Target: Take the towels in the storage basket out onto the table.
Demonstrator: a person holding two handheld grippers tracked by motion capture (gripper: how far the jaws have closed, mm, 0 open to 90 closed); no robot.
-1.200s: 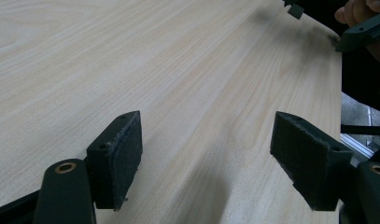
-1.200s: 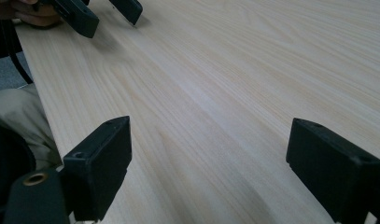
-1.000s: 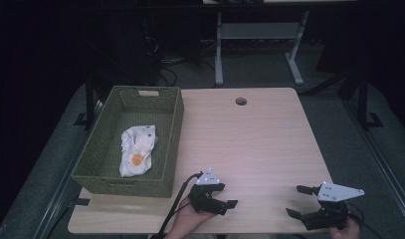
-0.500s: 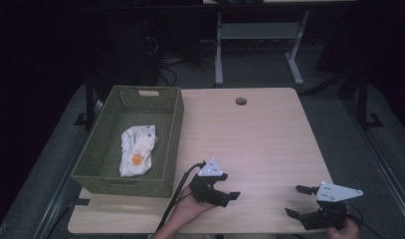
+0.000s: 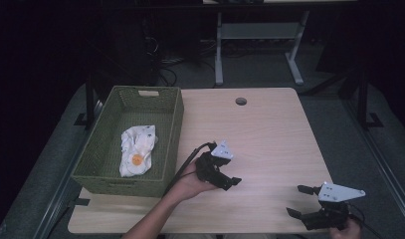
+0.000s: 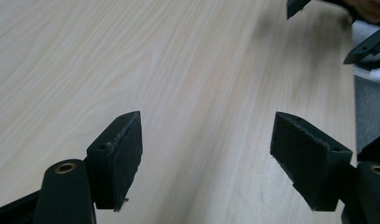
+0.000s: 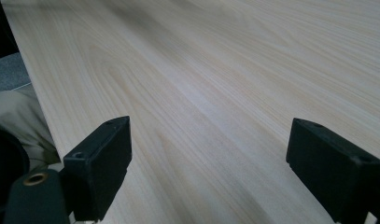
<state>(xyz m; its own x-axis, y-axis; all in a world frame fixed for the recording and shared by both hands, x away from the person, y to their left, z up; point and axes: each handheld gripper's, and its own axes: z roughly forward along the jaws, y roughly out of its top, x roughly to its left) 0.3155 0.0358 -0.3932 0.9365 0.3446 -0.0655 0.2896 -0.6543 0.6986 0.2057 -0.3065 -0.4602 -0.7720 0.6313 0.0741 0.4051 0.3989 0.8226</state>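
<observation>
My left gripper (image 5: 231, 183) is held in a hand over the front middle of the wooden table (image 5: 269, 134), just right of the basket. In the left gripper view its jaws (image 6: 208, 135) stand wide open over bare wood with nothing between them. My right gripper (image 5: 298, 200) rests low at the table's front right corner. It is open too, and its pads (image 7: 108, 154) frame bare tabletop. The left gripper view also catches the right gripper (image 6: 330, 25) at its top right.
A green woven basket (image 5: 175, 124) stands on the left part of the table. Inside it lies a crumpled white cloth (image 5: 138, 149) with an orange spot. A round cable hole (image 5: 241, 101) sits near the table's far edge. Desk legs and cables stand beyond the table.
The left gripper has risen and moved forward and slightly right from the table's front edge. The right gripper has barely moved.
</observation>
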